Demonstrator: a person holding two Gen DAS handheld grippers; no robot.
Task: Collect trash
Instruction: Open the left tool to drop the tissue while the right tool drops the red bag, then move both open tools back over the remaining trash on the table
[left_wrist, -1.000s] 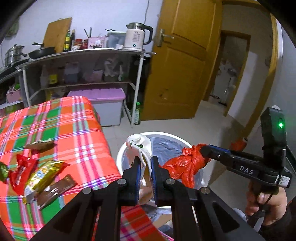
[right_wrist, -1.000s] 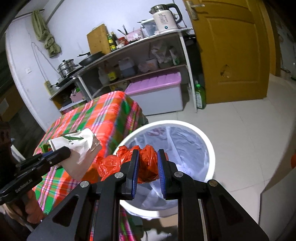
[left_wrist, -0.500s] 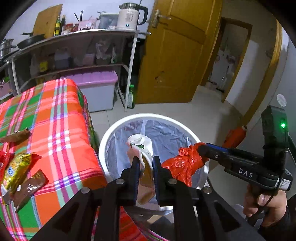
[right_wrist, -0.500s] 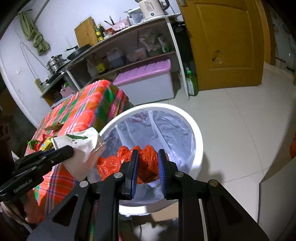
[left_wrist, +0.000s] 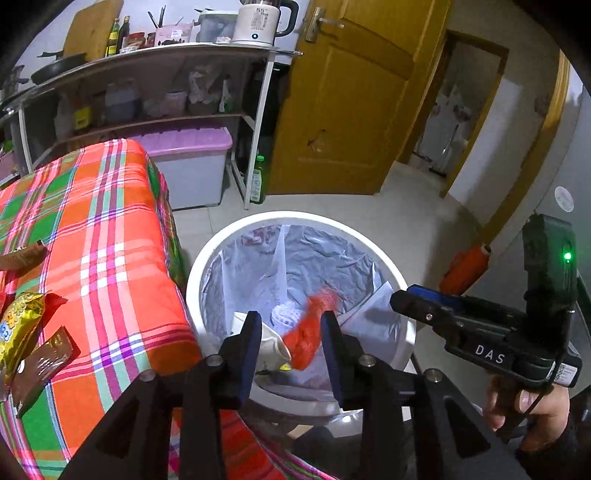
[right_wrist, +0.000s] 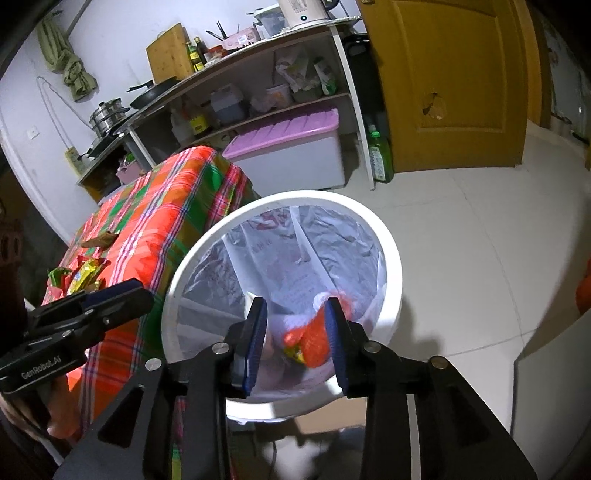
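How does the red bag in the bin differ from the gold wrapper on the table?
The red bag is crumpled plastic, blurred as if falling, inside the lined white bin; the gold wrapper is shiny foil with print, lying still on the checked tablecloth. The bag is already binned; the wrapper still waits. Both look like trash.

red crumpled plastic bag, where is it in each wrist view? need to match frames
Left wrist: red crumpled plastic bag low centre, blurred, between that gripper's spread fingers, inside the bin.
Right wrist: same bag low centre, by the right-hand finger.
Shared landmark: round white lined trash bin.
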